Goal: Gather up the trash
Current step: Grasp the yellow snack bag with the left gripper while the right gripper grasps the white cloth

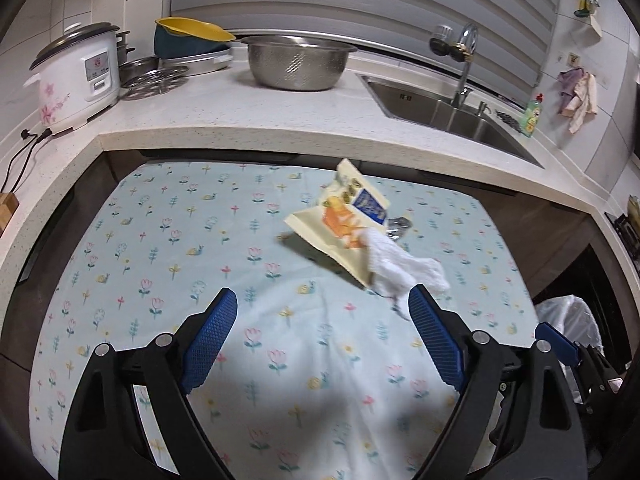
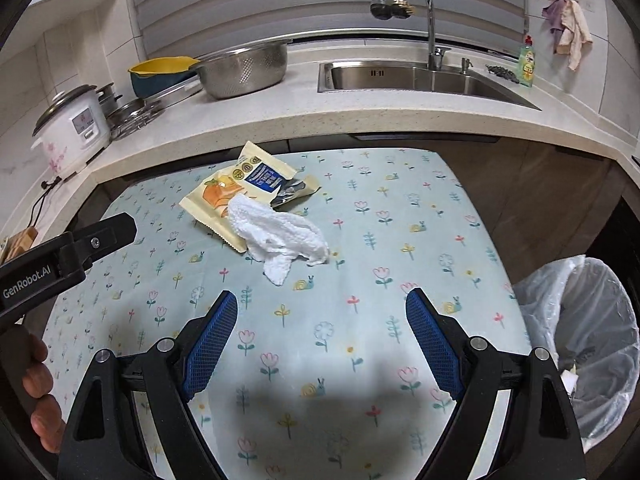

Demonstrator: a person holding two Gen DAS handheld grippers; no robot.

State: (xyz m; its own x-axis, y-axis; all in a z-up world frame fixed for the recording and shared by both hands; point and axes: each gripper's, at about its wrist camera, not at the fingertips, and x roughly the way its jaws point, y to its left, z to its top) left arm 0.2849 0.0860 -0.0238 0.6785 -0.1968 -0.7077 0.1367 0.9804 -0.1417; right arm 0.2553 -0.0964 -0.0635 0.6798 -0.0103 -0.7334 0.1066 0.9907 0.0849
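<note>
A cream and orange snack wrapper (image 1: pixel 338 220) (image 2: pixel 224 194) lies on the flowered tablecloth (image 1: pixel 180 248) (image 2: pixel 380 240), with a crumpled white paper towel (image 1: pixel 396 268) (image 2: pixel 280 236) draped over its near end. A small dark foil wrapper (image 1: pixel 398 226) (image 2: pixel 294 192) peeks out behind them. My left gripper (image 1: pixel 322 304) hovers open just short of the towel, nothing between its blue pads. My right gripper (image 2: pixel 322 306) is open too, over bare cloth nearer than the pile. A bin lined with a clear bag (image 2: pixel 592 340) (image 1: pixel 568 316) stands at the table's right edge.
A stone counter (image 1: pixel 240 120) (image 2: pixel 280 120) wraps around behind the table, carrying a rice cooker (image 1: pixel 76 76) (image 2: pixel 72 128), a steel colander bowl (image 1: pixel 298 62) (image 2: pixel 244 68), stacked dishes and a sink (image 1: pixel 448 108) (image 2: pixel 420 78) with a tap. A hand (image 2: pixel 40 392) holds the left tool.
</note>
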